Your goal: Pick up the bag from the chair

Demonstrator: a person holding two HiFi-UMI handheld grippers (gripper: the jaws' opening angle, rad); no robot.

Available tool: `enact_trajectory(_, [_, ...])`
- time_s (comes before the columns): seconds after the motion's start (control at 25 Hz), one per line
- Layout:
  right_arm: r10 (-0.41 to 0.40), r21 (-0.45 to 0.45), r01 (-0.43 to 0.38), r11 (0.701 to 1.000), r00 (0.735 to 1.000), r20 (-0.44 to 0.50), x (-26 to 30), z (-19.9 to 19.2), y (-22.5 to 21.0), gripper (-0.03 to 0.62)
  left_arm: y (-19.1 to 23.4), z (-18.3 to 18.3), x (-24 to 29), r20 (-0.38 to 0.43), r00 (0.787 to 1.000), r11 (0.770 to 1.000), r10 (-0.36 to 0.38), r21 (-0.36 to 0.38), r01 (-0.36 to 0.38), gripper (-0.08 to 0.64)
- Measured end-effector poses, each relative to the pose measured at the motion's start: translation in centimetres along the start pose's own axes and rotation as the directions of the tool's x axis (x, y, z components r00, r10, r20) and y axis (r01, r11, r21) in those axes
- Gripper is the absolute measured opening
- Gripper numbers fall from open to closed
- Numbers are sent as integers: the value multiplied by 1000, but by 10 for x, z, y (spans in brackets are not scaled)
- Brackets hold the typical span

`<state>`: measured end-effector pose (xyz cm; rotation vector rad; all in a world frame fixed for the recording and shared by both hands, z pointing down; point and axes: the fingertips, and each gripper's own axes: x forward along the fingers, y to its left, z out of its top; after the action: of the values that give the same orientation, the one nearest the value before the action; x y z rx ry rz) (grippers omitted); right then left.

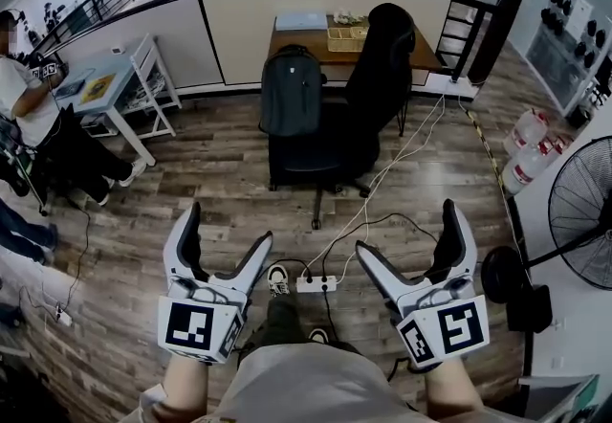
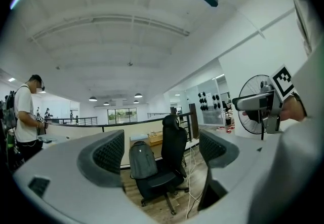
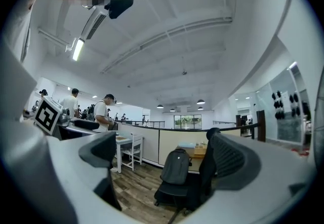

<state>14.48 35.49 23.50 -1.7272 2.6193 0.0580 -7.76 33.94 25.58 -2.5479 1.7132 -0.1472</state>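
A dark grey backpack (image 1: 291, 91) stands upright on the seat of a black office chair (image 1: 337, 139), leaning on its left side. The same backpack (image 2: 142, 160) and chair (image 2: 167, 164) show between the jaws in the left gripper view, and the backpack (image 3: 175, 166) on the chair (image 3: 187, 187) in the right gripper view. My left gripper (image 1: 228, 234) is open and empty, well short of the chair. My right gripper (image 1: 408, 234) is also open and empty, equally far back.
A wooden desk (image 1: 335, 36) with a tray stands behind the chair against a curved partition. White cables and a power strip (image 1: 316, 284) lie on the wood floor between me and the chair. A person (image 1: 29, 115) sits at a white table (image 1: 110, 86) left. A fan (image 1: 574, 230) stands right.
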Motion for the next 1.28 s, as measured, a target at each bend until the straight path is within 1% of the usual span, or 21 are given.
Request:
enact_trajectory(0.2, [7, 8, -7, 1000, 1000, -18, 50, -11, -8, 598, 27, -13, 43, -8, 1000, 1000, -7, -8, 7, 442])
enact_trajectory(0.4, [26, -1, -26, 1000, 999, -43, 114, -16, -8, 598, 67, -16, 92, -10, 1000, 1000, -13, -13, 13, 442])
enact_trajectory(0.64, [5, 10, -4, 1000, 998, -65, 202, -15, -8, 598, 131, -20, 156, -30, 999, 999, -38, -21, 38, 442])
enact_trajectory(0.96, [-20, -18, 18, 1000, 998, -66, 310, -12, 5, 598, 216, -24, 232, -10, 996, 996, -90, -23, 90, 442])
enact_trajectory(1.12, [-42, -15, 41, 999, 997, -65, 341, -13, 8, 598, 241, -28, 258, -7, 992, 992, -123, -33, 122, 442])
enact_trajectory(1.28, [-53, -15, 52, 999, 995, -88, 359, -18, 5, 598, 250, -28, 276, 19, 987, 985, -161, -56, 162, 442])
